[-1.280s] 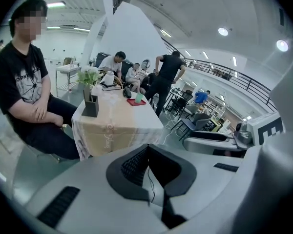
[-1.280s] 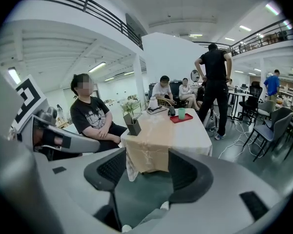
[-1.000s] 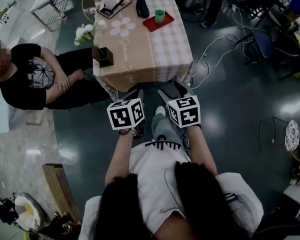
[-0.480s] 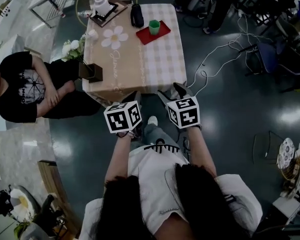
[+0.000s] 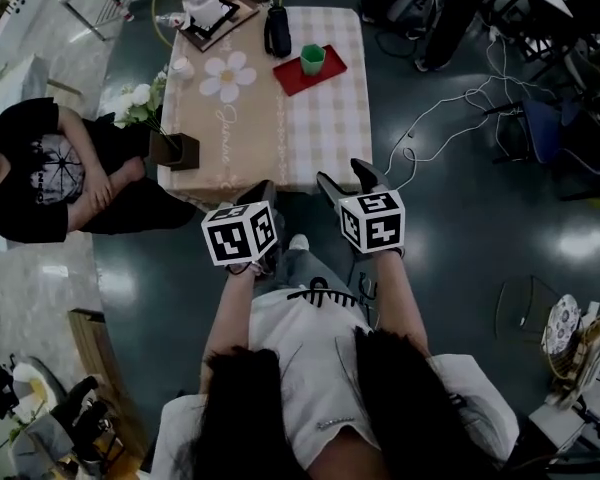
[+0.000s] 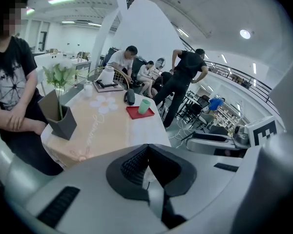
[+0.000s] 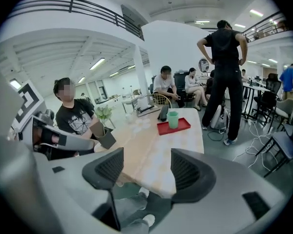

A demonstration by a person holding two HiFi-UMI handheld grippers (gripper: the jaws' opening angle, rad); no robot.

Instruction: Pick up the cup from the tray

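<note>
A green cup [image 5: 313, 59] stands upright on a red tray [image 5: 292, 76] at the far right part of a table with a checked cloth [image 5: 330, 128]. Both grippers hang in the air short of the table's near edge, well away from the cup. My left gripper [image 5: 261, 195] is shut with nothing in it; its view shows the cup [image 6: 144, 106] and tray [image 6: 136, 113] far ahead. My right gripper [image 5: 348, 180] is open and empty, and the cup [image 7: 173, 119] on the tray [image 7: 178, 126] shows above its spread jaws [image 7: 146, 172].
A dark box with white flowers [image 5: 173, 149] stands at the table's near left corner. A black pouch [image 5: 277, 30] and a white pot on a tray [image 5: 202, 8] are at the far end. A person [image 5: 40, 173] sits to the left; another [image 7: 225, 67] stands on the right. Cables [image 5: 430, 118] lie on the floor.
The table and cup have slid lower in the head view, so they are a little nearer. Both grippers keep about the same place ahead of the body.
</note>
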